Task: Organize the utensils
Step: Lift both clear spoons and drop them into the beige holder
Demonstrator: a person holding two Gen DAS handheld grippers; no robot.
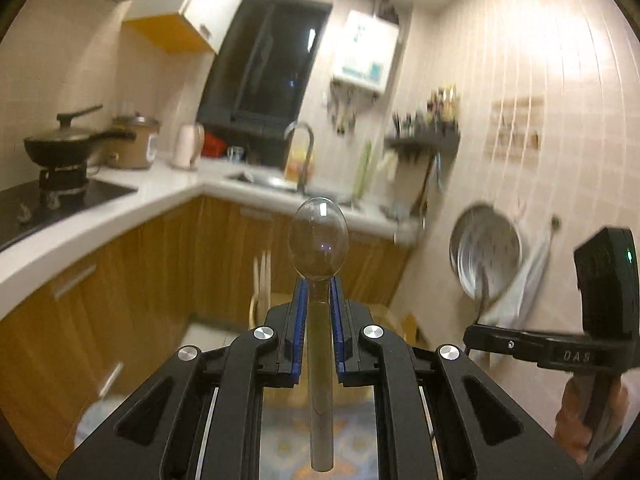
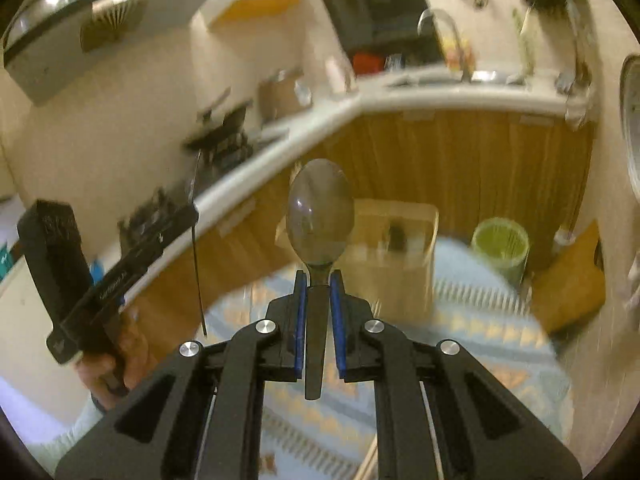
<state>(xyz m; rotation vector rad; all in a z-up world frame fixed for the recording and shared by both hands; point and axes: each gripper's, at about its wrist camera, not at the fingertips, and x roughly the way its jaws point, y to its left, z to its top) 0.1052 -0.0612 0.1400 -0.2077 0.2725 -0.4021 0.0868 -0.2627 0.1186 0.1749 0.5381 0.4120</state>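
My left gripper [image 1: 319, 286] is shut on a metal spoon [image 1: 319, 240], bowl pointing forward and up, held in the air above the kitchen floor. My right gripper [image 2: 319, 276] is shut on a second, darker spoon [image 2: 321, 212], also held in the air. A wooden utensil box [image 2: 394, 240] stands on a patterned cloth [image 2: 480, 320] below and ahead of the right gripper. A green slotted holder [image 2: 500, 246] stands right of the box. The other gripper's body shows at the right edge of the left wrist view [image 1: 600, 320] and at the left of the right wrist view [image 2: 80, 280].
A white L-shaped counter [image 1: 160, 196] with wooden cabinets runs ahead, with a sink and tap [image 1: 300, 160], a black pan on a stove [image 1: 60, 144], a cooker and a kettle. A metal plate [image 1: 486, 252] hangs on the tiled right wall. Both views are motion-blurred.
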